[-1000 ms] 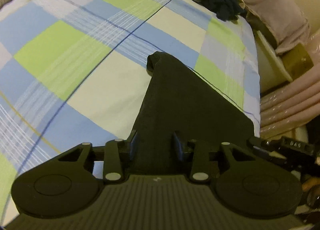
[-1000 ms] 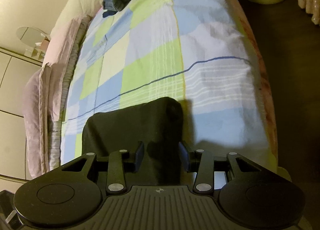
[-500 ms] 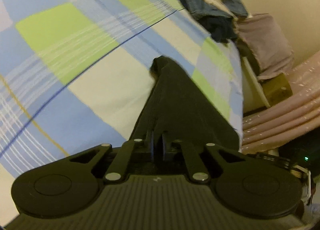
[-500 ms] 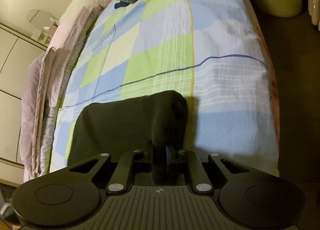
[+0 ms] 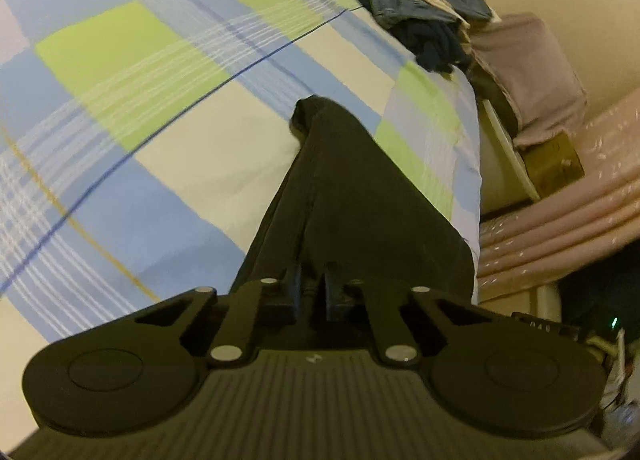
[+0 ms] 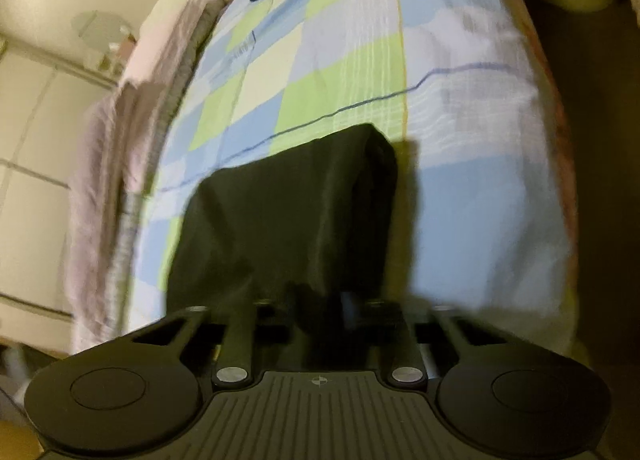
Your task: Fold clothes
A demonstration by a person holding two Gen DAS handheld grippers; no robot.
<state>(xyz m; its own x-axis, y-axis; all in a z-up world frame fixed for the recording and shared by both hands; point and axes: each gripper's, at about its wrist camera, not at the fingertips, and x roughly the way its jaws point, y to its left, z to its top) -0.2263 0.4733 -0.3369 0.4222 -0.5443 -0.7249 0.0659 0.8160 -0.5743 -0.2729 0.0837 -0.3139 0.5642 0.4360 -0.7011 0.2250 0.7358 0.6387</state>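
Garment: a dark, near-black cloth garment lies on the bed with the blue, green and cream checked cover, its near edge lifted and its far end rolled over.
Left hand-held gripper: fingers nearly together, a pinch of the garment's near edge between them, likely to carry that edge over.
Right hand-held gripper: drawn in on a bunch of the same edge; blurred, so the bite is hard to judge.
Beyond the garment: a heap of denim and dark clothes sits well apart at the bed's far corner.
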